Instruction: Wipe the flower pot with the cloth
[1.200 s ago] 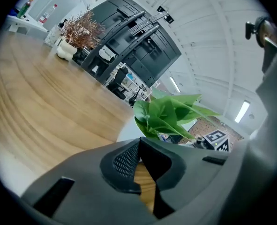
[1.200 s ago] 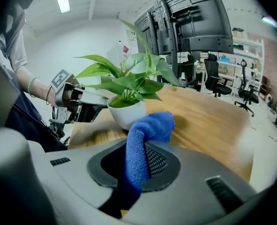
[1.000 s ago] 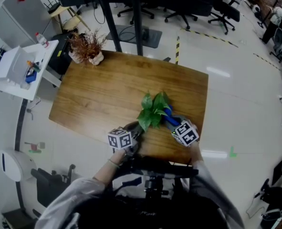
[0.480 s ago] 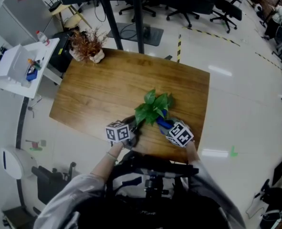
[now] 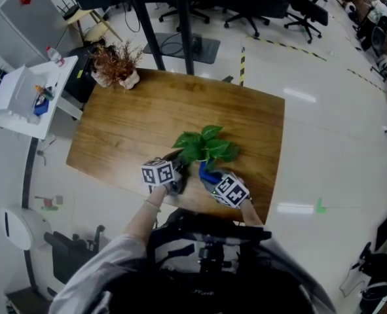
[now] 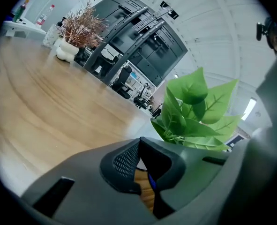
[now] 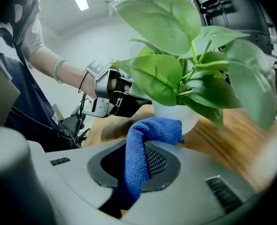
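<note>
The flower pot (image 7: 172,112), white and holding a plant with broad green leaves (image 7: 162,78), stands on the wooden tabletop (image 5: 147,116) close to its near edge, between the two claws; from the head view the leaves cover the pot itself. The right claw (image 7: 138,159) is clenched on a blue cloth (image 7: 151,129); the cloth rises out from between the jaws, folds over toward the pot, and its bunched end touches the lower part of the white wall. The left claw (image 6: 139,145) is at the pot's other side; its jaws are drawn together at the tips, with a thin pale sliver caught between them, which looks like the pot's wall, and the leaves rise just behind its right jaw. In the right gripper view the left claw's dark jaws reach in to the pot behind a leaf, with the person's forearm (image 7: 65,73) and a beaded bracelet (image 7: 57,70) behind. Each claw's marker cube shows in the head view, the left one (image 5: 157,173) just beside the leaves, the right one (image 5: 231,190) near the tabletop's edge. A dried plant in a white vase (image 5: 117,66) stands at the far left corner, well apart from the pot.
</note>
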Motion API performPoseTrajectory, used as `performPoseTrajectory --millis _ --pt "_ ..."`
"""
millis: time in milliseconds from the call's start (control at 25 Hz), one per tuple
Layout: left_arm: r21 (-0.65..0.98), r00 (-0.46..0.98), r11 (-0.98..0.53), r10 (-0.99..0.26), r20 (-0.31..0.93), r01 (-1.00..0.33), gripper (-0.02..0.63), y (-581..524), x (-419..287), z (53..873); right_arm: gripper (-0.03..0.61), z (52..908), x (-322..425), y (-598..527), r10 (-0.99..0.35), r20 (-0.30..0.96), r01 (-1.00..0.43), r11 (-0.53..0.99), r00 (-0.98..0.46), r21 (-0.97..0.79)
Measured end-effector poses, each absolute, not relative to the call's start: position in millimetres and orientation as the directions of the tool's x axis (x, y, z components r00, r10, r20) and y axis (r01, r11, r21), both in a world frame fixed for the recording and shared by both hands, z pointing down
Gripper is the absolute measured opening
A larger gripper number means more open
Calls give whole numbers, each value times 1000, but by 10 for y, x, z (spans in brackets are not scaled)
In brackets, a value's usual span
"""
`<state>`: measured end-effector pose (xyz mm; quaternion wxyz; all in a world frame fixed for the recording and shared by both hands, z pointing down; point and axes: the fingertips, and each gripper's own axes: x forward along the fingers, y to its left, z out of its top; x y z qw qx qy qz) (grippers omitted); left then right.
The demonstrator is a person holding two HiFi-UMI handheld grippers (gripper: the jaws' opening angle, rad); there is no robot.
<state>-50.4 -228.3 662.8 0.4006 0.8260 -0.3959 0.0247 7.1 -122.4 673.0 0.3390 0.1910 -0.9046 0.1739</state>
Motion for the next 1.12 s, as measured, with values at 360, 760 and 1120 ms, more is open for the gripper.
performPoseTrajectory --millis 360,760,1120 --pt "644 674 -361 -656 339 -675 5 -2024 -452 6544 60 6736 888 -1358 -359 701 -613 777 -616 -141" --pt "659 690 -362 -639 339 -659 5 -1973 -352 6552 60 6625 1023 -2166 -364 716 -507 862 -595 16" --pt "644 687 -365 -631 360 -672 5 -2154 -401 6568 60 6632 642 -1930 -274 693 -402 915 -666 -25"
